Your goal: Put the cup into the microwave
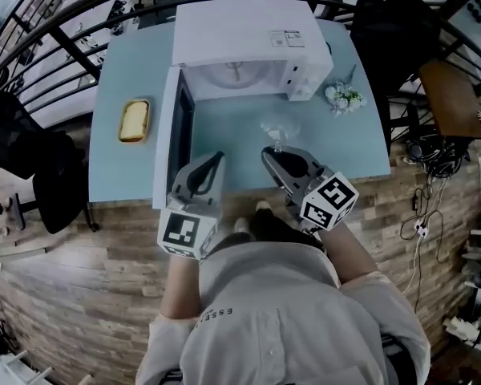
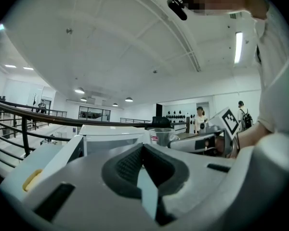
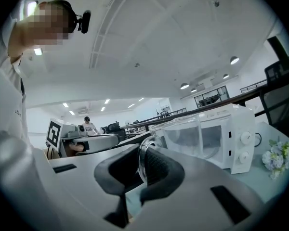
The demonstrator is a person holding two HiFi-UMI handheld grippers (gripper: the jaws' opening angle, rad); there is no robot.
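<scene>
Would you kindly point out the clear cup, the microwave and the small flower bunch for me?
clear cup point(image 3: 178, 137), right gripper view, on its transparent side wall.
microwave point(image 1: 240, 32), head view, on its white top.
flower bunch point(image 1: 343, 97), head view, on the blossoms.

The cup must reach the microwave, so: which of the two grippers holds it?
The right gripper: its jaws pinch the rim of the clear cup, while the left gripper is shut and empty.
</scene>
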